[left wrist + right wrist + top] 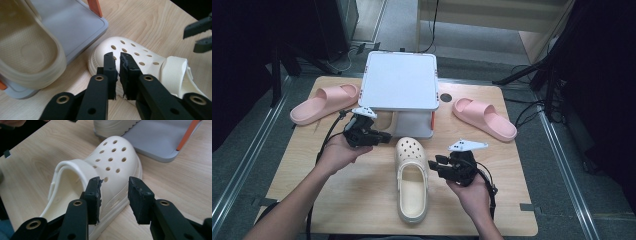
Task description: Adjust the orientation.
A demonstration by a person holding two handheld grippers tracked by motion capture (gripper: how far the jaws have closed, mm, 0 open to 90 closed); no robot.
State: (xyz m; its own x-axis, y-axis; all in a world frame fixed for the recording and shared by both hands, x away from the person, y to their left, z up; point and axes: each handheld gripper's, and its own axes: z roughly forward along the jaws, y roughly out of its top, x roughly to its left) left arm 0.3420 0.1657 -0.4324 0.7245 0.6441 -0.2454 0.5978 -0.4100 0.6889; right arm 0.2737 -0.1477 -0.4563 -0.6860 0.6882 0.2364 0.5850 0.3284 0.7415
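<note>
at the far left of the table (362,210) we see a pink slipper (325,102) lying on its side edge, well apart from our hands. just right of it, our left hand (337,152) holds the left gripper (384,137), pointed toward the middle of the table. in the left gripper view its two black jaws stand almost together, only a thin gap between the pads, and nothing is held between them; beyond their tips lies the toe of the cream clog (140,62).

behind that gripper stands a white two-level rack (401,80), its flat top bare. on its grey lower shelf (72,27) sits a second cream shoe (27,52), seen close in the left gripper view, beside an orange post (95,7).

in the middle, the cream clog (411,177) lies flat on the table, sole down, its holed toe pointing at the rack and just in front of it, its open heel toward us. it sits between the two grippers and neither one touches it.

to its right, our right hand (472,195) holds the right gripper (434,166), aimed at the clog's side. in the right gripper view the jaws stand partly open with a clear gap, gripping nothing; the clog (107,167) lies just beyond them.

at the far right rests another pink slipper (484,118), sole down.
</note>
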